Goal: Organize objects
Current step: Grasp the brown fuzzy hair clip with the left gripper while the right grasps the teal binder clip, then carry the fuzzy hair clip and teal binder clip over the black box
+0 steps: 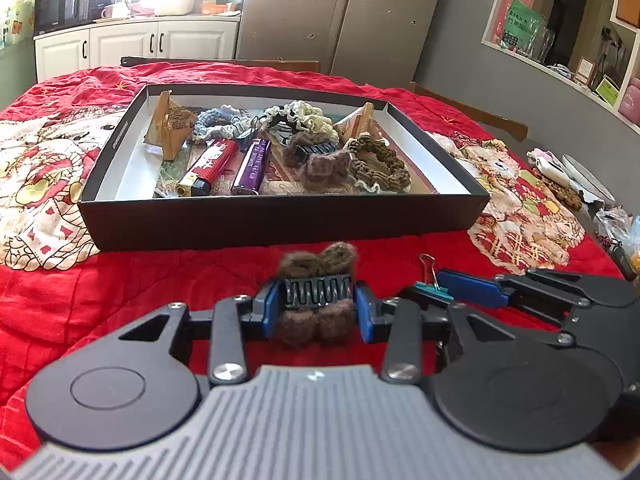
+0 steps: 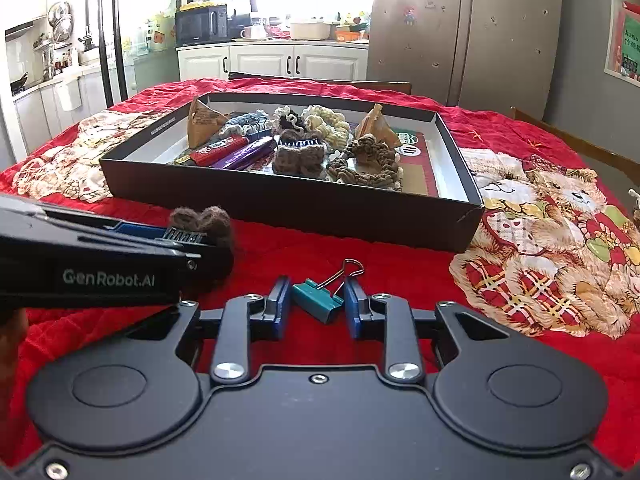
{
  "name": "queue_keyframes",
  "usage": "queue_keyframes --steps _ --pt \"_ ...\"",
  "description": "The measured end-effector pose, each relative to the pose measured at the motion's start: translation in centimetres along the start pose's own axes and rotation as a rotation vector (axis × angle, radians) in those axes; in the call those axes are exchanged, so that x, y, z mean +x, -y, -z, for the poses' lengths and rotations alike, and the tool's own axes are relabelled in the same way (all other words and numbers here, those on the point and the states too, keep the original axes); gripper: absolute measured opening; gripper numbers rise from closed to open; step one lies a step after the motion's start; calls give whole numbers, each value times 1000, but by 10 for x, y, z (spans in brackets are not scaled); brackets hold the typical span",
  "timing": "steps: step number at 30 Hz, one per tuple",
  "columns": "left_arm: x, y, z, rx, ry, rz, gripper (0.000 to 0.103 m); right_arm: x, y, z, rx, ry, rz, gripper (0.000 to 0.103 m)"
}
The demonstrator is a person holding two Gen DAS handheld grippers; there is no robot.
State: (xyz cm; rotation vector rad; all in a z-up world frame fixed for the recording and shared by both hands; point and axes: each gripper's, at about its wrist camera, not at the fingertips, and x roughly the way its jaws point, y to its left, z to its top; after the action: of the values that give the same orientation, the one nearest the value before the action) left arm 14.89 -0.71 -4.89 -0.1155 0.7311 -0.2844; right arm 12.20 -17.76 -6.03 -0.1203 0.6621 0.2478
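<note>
Lying straight ahead of both claws, the shallow black cardboard tray point(image 1: 280, 220) awaits: the left gripper point(image 1: 318, 304) clamps the fuzzy brown hair claw point(image 1: 318, 292), while the right gripper point(image 2: 316, 304) brackets the teal binder clip point(image 2: 318, 300), contact unclear.
</note>
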Motion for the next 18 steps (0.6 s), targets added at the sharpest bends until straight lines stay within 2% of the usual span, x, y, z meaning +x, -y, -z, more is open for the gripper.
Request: queue_keyframes --steps 10,18 --pt "-9 1 0 11 2 7 42 -21 8 5 2 33 -47 27" --pt "-29 1 -8 15 31 25 42 -44 7 -9 -19 91 -80 27"
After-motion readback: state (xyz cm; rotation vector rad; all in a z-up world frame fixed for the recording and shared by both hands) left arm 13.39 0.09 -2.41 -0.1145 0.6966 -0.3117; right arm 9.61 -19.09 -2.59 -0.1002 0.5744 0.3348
